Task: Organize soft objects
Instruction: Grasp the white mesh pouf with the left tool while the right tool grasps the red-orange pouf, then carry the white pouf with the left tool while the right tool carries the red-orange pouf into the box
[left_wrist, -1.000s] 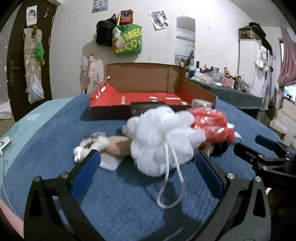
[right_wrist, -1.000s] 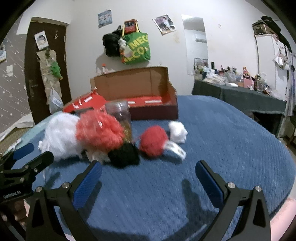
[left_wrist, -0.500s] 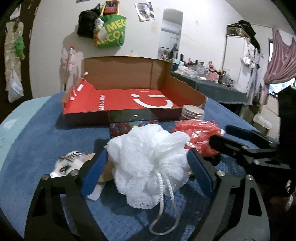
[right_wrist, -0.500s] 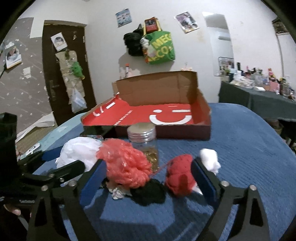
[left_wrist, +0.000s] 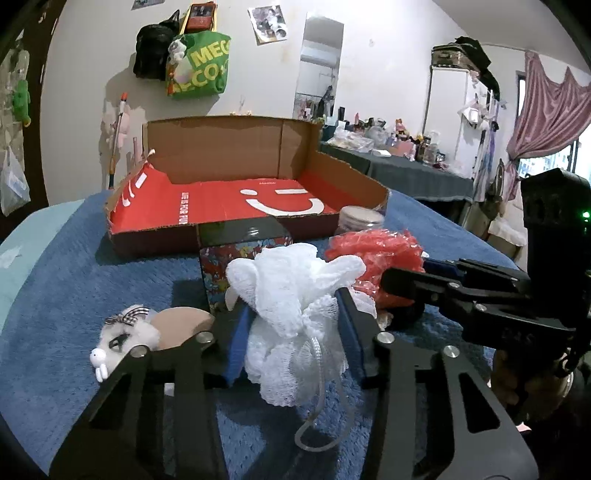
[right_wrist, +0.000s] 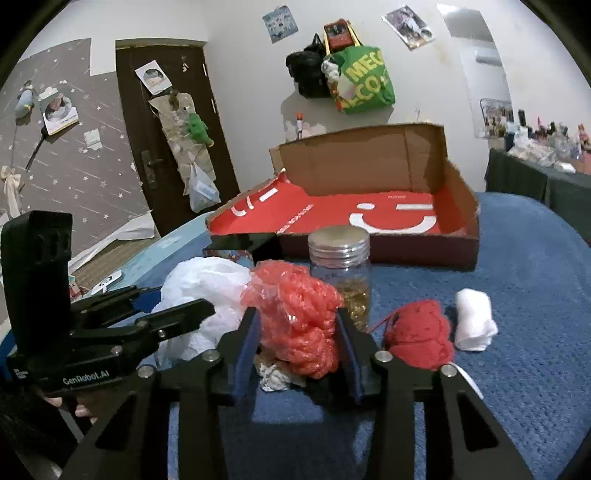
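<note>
Left wrist view shows the left gripper (left_wrist: 293, 334) with its blue pads closing on a white mesh sponge (left_wrist: 291, 314) that sits between them, already squeezed at the waist, on a blue bedspread (left_wrist: 74, 273). Right wrist view shows the right gripper (right_wrist: 297, 336) closing likewise on a red mesh sponge (right_wrist: 299, 314), pinched between its pads. Both sponges look featherlight and springy — they will squash rather than resist, so a grip across the thick middle seems safest, since loose frills at the edge may slip free. A cord loop (left_wrist: 317, 417) trails from the white one and could snag. Behind them stands an open cardboard box (left_wrist: 229, 177) with a red floor, probably where soft things go. Nearby lie a red yarn ball (right_wrist: 421, 336) and a rolled white cloth (right_wrist: 474, 319) — also a hard glass jar (right_wrist: 341, 273), just behind the red sponge, which could tip if bumped.
</note>
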